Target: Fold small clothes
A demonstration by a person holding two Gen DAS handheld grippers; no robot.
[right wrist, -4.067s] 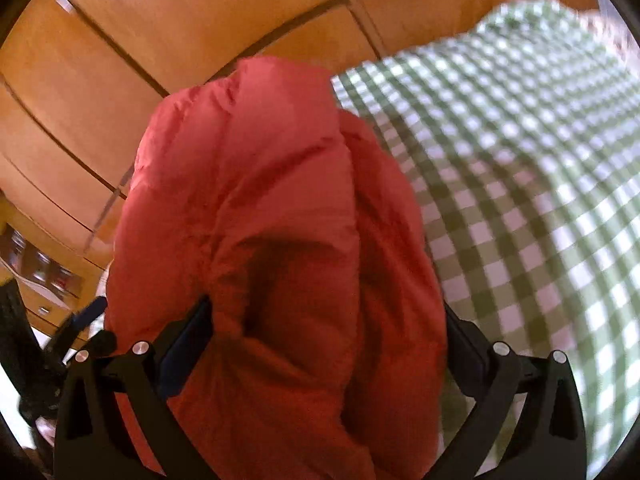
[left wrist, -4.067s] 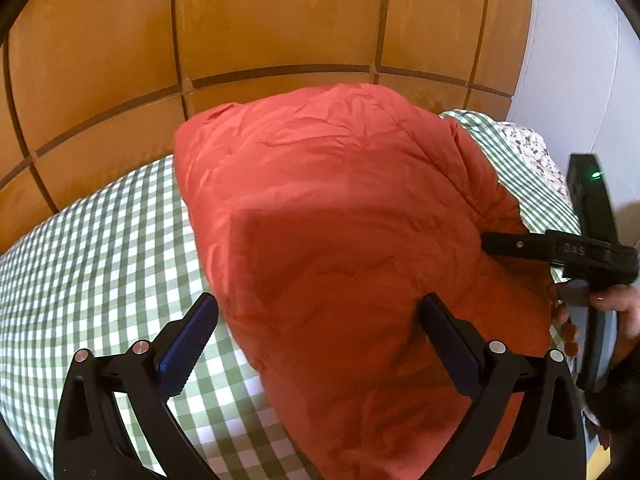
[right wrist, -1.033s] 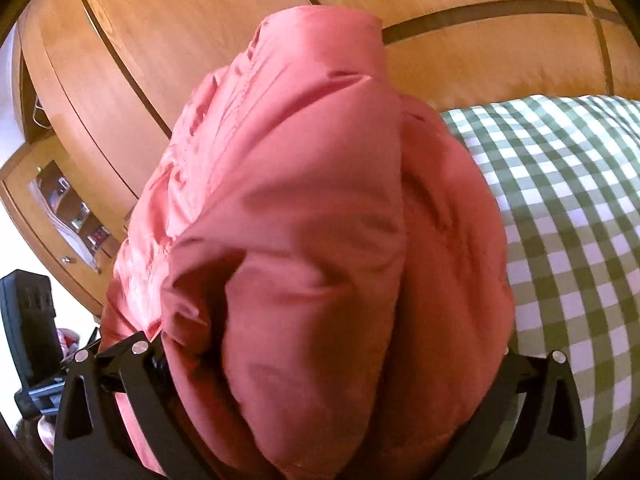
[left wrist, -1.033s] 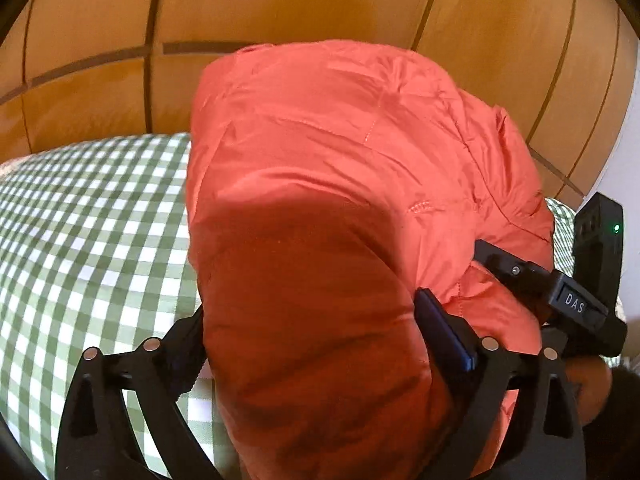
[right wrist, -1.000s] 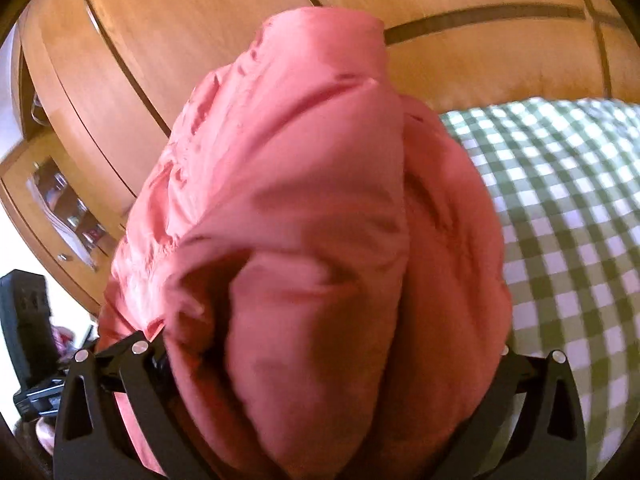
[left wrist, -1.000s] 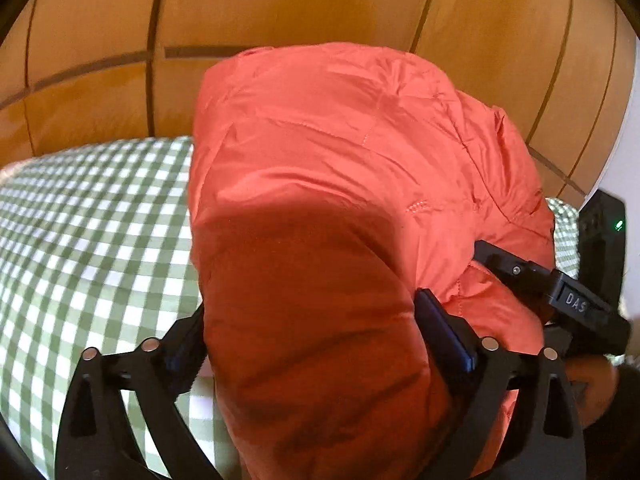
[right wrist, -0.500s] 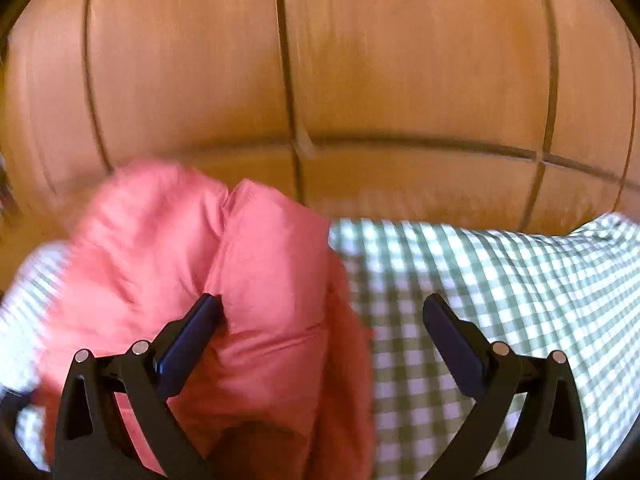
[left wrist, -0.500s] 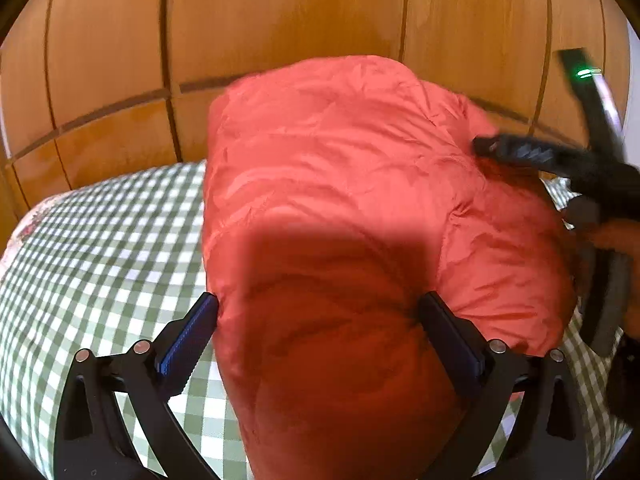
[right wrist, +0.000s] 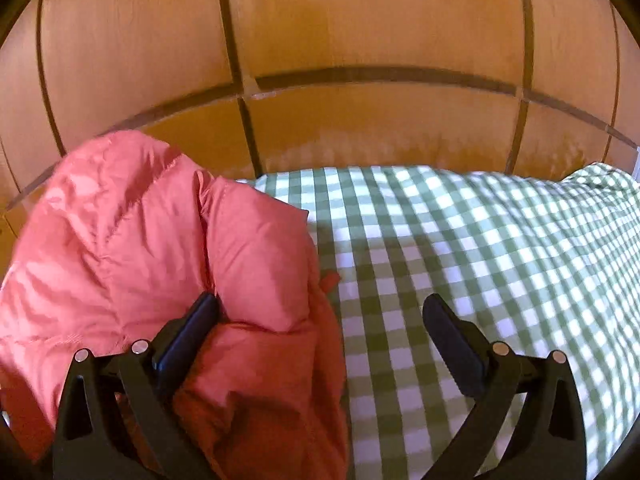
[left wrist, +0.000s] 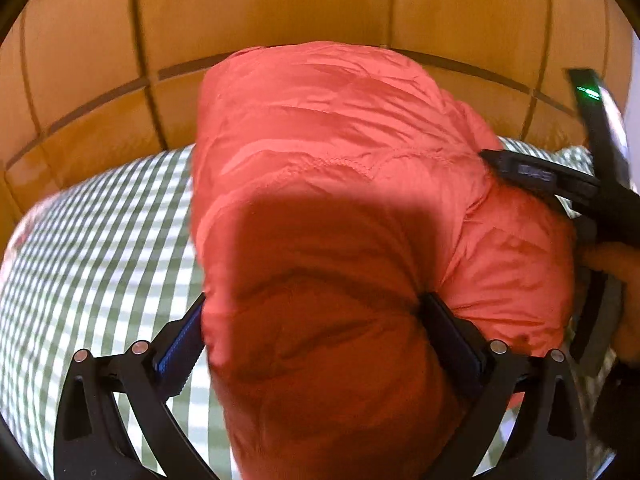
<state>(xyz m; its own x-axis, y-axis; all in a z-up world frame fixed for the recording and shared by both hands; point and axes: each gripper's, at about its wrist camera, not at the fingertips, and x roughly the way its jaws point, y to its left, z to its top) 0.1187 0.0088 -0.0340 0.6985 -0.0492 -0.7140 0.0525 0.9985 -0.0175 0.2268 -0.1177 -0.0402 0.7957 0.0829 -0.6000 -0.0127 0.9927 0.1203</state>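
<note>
Left gripper (left wrist: 312, 336): jaws wide, jacket (left wrist: 340, 200) bulging between, grip uncertain.
Right gripper (right wrist: 320, 332): wide open, empty.
Risk: puffy bundle at 9 o'clock springs open on bedspread (right wrist: 480, 240).

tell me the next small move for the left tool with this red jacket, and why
Probably draw the left tool back off the red puffy jacket. Both tools stand open, the right tool mostly over bare checked bedcover, and the jacket lies bundled on the bed, so it looks set down; its bulk sits between the left tool's fingers.

Green-checked bedcover (right wrist: 460, 240) against a paneled, glossy orange-wood wall (right wrist: 360, 32).
</note>
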